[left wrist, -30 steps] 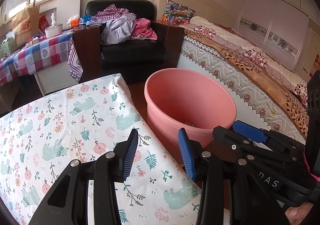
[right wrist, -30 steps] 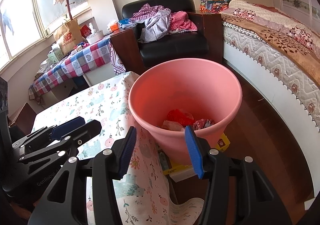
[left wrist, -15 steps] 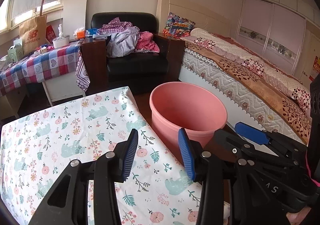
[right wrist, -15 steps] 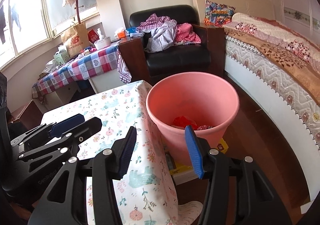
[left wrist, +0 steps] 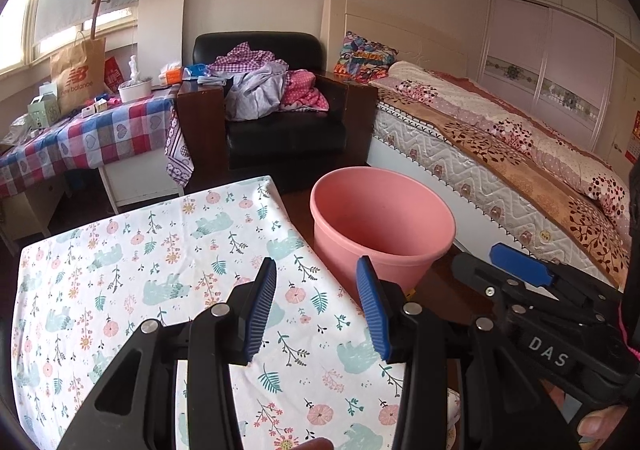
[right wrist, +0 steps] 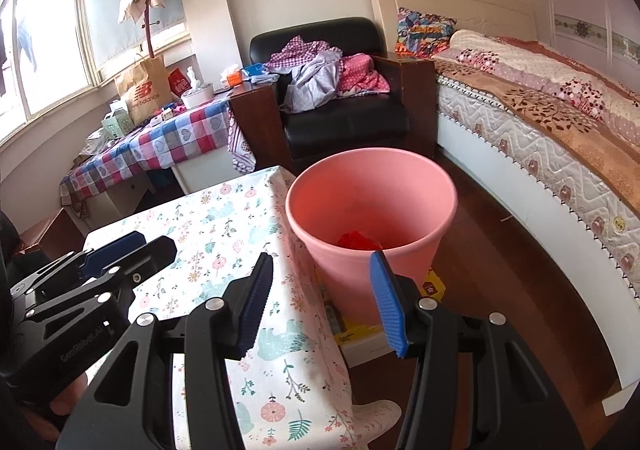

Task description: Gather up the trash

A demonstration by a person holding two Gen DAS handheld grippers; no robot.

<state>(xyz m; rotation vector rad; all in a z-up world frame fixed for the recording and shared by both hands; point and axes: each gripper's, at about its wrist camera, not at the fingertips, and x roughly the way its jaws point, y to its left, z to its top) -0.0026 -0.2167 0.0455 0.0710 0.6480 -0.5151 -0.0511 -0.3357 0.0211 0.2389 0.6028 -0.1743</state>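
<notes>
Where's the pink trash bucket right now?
The pink bucket stands on the wooden floor, centre in both views, between the floral-cloth table and the bed, before the black armchair.

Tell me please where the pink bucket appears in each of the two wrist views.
Left wrist: the pink bucket sits right of centre, above the right fingertip, beside the floral tablecloth.
Right wrist: pink bucket at centre, red trash visible inside.
Shared landmark: the black armchair behind it.

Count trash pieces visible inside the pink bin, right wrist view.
1: a red crumpled piece at the bottom of the pink bin, near its front wall. The rim hides the rest of the floor, so more may be there.
</notes>
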